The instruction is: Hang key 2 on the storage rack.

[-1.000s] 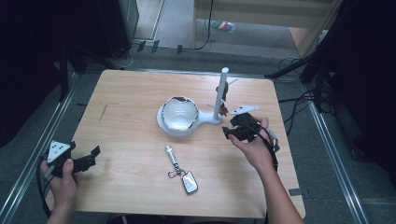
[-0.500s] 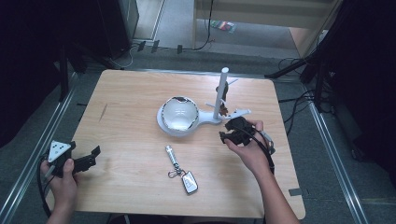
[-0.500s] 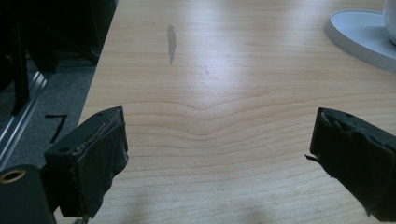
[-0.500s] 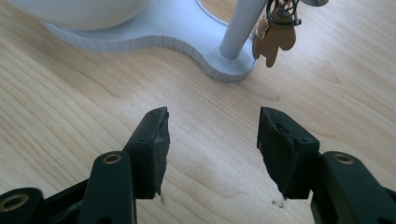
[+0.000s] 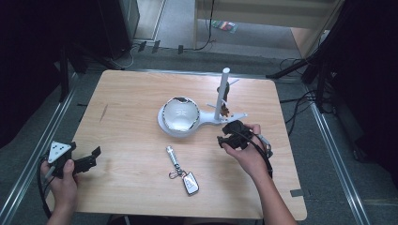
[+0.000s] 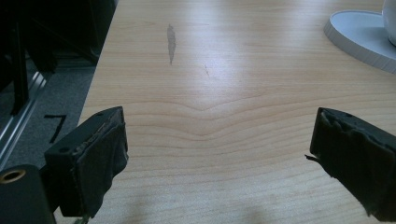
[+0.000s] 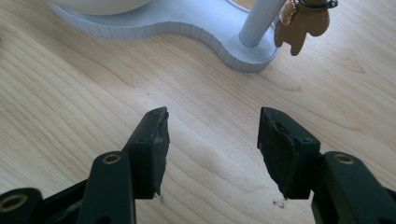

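Lying nearest the surface's front edge, a little right of its middle, the key bunch [image 5: 182,172] is the likely thing to pick up: a black car key fob [image 5: 190,183] joined by a small ring to a slim silver metal cylinder [image 5: 172,156] that points toward the far edge. It looks light but loose and jointed, so it would dangle and swing once lifted; the fob's smooth shell may slip, and the ring or the cylinder's narrow middle seems the surer place to pinch. The left gripper [image 5: 96,152] rests at the front left corner, its jaws wide apart over bare wood with nothing between them. The right gripper [image 5: 220,139] sits toward the right edge, beyond the keys, its jaws about half open and empty. Just past it stands the white key holder [image 5: 206,121], with a shiny bowl [image 5: 179,113] on its round base and an upright post [image 5: 221,93] from which a brown bear-shaped charm [image 7: 301,25] hangs.
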The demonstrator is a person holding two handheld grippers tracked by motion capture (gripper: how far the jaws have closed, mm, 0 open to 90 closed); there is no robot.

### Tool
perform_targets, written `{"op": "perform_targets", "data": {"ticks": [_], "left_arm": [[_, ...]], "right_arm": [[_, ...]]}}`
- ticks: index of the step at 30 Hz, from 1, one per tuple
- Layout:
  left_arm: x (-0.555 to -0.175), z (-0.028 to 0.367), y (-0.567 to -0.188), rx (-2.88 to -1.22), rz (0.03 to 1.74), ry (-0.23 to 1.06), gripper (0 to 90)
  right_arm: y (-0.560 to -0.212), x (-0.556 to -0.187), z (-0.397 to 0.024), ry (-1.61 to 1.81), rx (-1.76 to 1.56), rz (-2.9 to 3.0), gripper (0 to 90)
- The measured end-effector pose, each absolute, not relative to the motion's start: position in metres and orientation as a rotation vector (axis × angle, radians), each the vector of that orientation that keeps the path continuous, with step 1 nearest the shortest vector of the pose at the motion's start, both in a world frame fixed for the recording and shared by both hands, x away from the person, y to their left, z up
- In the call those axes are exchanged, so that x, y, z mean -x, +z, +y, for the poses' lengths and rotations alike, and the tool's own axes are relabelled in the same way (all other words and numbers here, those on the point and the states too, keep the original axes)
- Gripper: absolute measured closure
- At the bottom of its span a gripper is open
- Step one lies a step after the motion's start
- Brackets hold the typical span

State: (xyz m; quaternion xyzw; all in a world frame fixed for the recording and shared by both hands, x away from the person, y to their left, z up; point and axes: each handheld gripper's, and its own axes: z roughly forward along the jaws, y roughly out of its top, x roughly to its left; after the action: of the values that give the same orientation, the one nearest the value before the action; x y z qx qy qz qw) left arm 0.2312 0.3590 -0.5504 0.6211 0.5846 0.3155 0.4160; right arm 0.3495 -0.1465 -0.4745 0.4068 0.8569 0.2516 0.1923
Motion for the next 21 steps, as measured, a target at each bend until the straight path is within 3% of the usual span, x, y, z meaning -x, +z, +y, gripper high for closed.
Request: {"op": "perform_targets", "data": {"ticks": [21], "left_arm": [[-0.231, 0.359, -0.550, -1.561, 1.468, 0.790, 4.4]], "right_arm": [[-0.480, -0.345, -0.131, 0.693, -1.140, 2.469, 44.1]]}}
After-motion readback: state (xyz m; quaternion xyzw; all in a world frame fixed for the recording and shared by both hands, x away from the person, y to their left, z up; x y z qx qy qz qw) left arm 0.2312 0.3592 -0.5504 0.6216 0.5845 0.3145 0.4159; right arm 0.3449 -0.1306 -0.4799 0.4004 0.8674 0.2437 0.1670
